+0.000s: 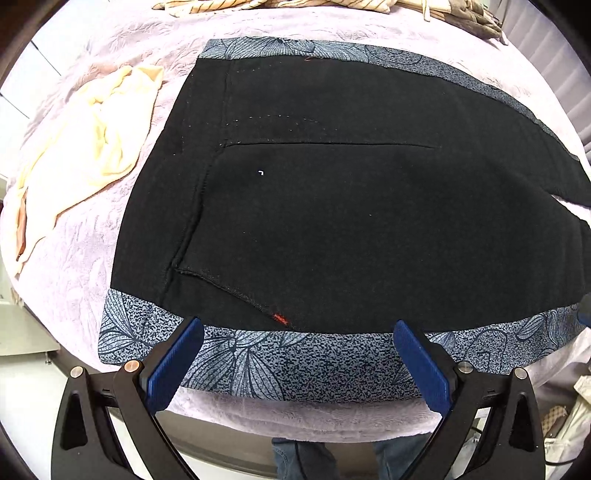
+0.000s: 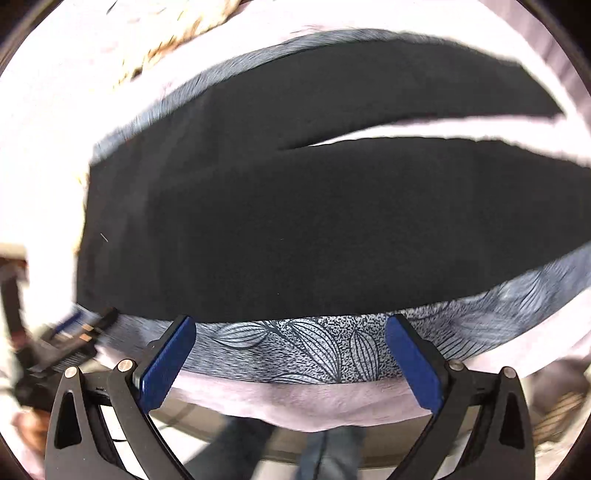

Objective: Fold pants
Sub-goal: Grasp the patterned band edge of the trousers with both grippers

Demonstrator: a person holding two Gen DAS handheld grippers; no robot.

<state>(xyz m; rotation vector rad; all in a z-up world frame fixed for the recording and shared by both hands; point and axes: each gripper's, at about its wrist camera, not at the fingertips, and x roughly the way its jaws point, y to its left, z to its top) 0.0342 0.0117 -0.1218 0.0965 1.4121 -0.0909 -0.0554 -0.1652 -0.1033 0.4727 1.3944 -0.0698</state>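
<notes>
- The left gripper (image 1: 298, 363) has its blue fingers (image 1: 173, 369) spread wide apart with nothing between them; it hangs over the near edge of the bed (image 1: 303, 413).
- The patterned grey-blue side strip (image 1: 295, 362) of the pants (image 1: 332, 206) lies directly ahead of and under the gap between those fingers, along the near edge of the pink bedcover.
- The right gripper (image 2: 291, 363) is likewise wide open and empty, held over the same near edge, with the leafy strip of the pants (image 2: 295, 229) spanning the space between its fingers.
- The pants lie flat, black inner side up, and fill the middle of the bed; in the right wrist view the two legs part toward the far right.
- A cream cloth (image 1: 85, 147) lies crumpled near the left edge, apart from the pants.
- Striped fabric (image 1: 258, 3) sits at the far edge.
</notes>
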